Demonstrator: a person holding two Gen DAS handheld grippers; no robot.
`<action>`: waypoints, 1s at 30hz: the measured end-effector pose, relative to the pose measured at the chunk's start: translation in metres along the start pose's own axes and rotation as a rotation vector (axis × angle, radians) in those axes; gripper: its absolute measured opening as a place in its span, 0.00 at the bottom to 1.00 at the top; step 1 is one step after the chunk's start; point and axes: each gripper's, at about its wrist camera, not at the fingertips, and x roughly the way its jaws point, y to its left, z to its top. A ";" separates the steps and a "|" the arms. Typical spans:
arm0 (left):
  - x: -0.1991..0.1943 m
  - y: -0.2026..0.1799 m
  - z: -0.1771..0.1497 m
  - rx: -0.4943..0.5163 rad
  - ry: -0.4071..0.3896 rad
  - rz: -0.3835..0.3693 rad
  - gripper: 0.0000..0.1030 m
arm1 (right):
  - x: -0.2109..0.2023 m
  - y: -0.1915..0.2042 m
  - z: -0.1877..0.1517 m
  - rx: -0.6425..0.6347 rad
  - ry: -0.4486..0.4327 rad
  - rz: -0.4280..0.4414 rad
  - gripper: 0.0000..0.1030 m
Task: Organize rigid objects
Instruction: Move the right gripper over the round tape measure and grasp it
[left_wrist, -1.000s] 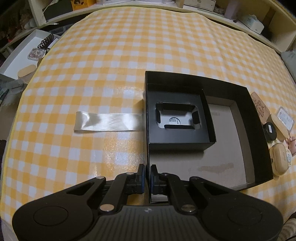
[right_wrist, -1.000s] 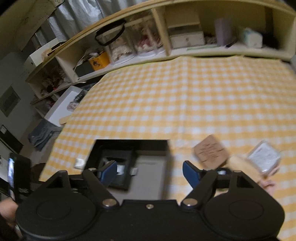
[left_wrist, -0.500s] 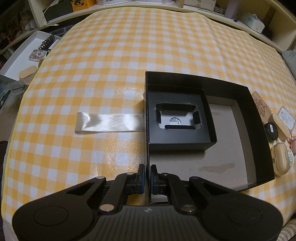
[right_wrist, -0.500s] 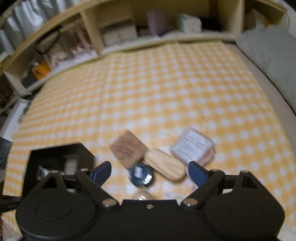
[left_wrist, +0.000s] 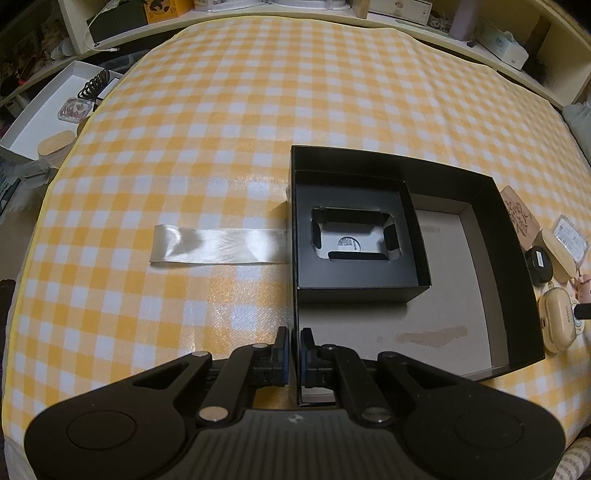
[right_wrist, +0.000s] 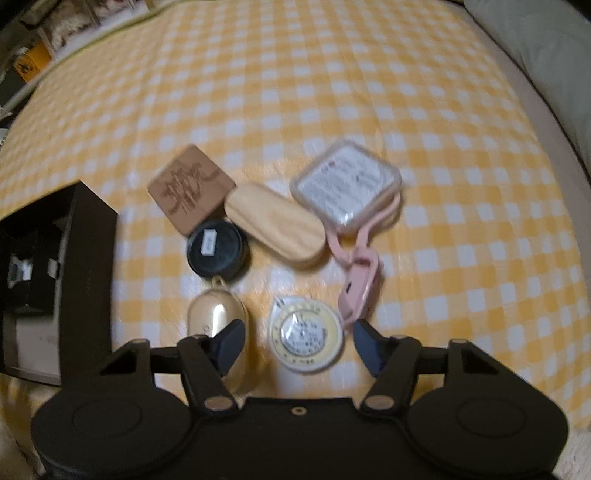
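Crowding the round tape measure: gold case, pink clip.

My left gripper pinching the near wall of the big black box, smaller black box inside its far left corner, shiny ribbon on yellow checked cloth, small items just beside the box's right wall.
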 end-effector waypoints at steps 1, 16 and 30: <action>0.000 0.001 0.001 0.000 0.000 0.000 0.06 | 0.002 0.000 0.000 0.008 0.008 0.000 0.59; -0.001 0.000 0.000 0.001 0.000 0.001 0.06 | 0.021 -0.009 0.001 0.118 0.042 0.016 0.50; -0.002 0.000 -0.001 0.005 0.003 0.003 0.06 | 0.018 -0.007 0.006 0.128 0.028 0.001 0.52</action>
